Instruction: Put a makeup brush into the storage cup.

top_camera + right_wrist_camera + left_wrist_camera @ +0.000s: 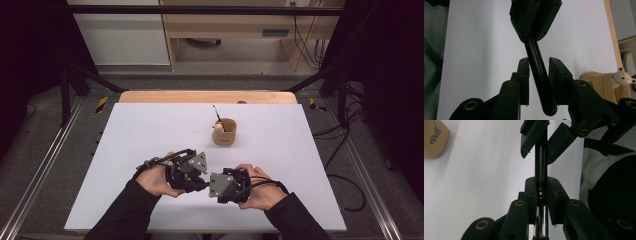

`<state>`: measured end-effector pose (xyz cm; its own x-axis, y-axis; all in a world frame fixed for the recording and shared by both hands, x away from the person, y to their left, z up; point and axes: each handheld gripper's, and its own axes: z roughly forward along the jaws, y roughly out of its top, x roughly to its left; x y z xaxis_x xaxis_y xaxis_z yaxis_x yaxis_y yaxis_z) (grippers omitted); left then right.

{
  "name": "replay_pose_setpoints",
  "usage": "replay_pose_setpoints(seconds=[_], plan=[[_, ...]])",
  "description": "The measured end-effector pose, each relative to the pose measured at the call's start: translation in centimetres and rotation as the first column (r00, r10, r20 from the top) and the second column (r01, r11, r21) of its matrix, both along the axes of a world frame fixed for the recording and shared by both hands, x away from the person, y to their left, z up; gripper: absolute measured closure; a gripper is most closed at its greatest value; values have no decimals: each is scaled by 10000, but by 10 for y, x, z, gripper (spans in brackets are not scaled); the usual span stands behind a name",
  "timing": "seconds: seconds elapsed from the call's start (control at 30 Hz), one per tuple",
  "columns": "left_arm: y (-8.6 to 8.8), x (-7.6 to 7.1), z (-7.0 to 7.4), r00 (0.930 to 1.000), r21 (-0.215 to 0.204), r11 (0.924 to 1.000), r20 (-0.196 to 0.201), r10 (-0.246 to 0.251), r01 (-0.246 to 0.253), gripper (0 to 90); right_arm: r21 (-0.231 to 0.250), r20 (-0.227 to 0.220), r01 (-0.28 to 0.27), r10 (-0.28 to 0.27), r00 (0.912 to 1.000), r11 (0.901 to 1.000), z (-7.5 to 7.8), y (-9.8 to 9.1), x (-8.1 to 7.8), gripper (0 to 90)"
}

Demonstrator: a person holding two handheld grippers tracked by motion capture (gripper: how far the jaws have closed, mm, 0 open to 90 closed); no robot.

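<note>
Left claw (541, 188) clamped on black pen (540, 167). Right claw (538, 66) around pen's other end, gap beside it, not squeezing. Both above white worktop (150, 135).

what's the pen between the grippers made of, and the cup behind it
The pen: the dark barrel looks like smooth black plastic, with soft highlights along it; its lower section looks like polished metal, mirror-bright, though chromed plastic is possible. The cup: tan, matte and even in colour, so wood, bamboo or a wood-look plastic; the look leaves it open.
</note>
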<state>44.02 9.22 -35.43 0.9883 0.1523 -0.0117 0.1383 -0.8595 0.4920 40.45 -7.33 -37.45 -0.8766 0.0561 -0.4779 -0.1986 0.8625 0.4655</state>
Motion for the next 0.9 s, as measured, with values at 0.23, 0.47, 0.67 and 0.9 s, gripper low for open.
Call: replay_pose_setpoints(seconds=[0.23,0.47,0.67,0.9], plan=[[1,1,1,10000,-76,10000,-11,-15,15,786,-173,24,-51,52,10000,9998,0,-1,-1,732],[1,1,1,10000,-123,9999,9,-52,52,784,-267,-73,-23,21,10000,9996,0,-2,-1,744],[2,1,2,9999,-114,9998,56,-132,133,782,-298,-88,-134,131,9999,9995,0,-1,-1,757],[5,2,4,9995,-182,9996,218,-219,223,771,-402,-404,-42,26,9992,9992,-2,0,-1,790]])
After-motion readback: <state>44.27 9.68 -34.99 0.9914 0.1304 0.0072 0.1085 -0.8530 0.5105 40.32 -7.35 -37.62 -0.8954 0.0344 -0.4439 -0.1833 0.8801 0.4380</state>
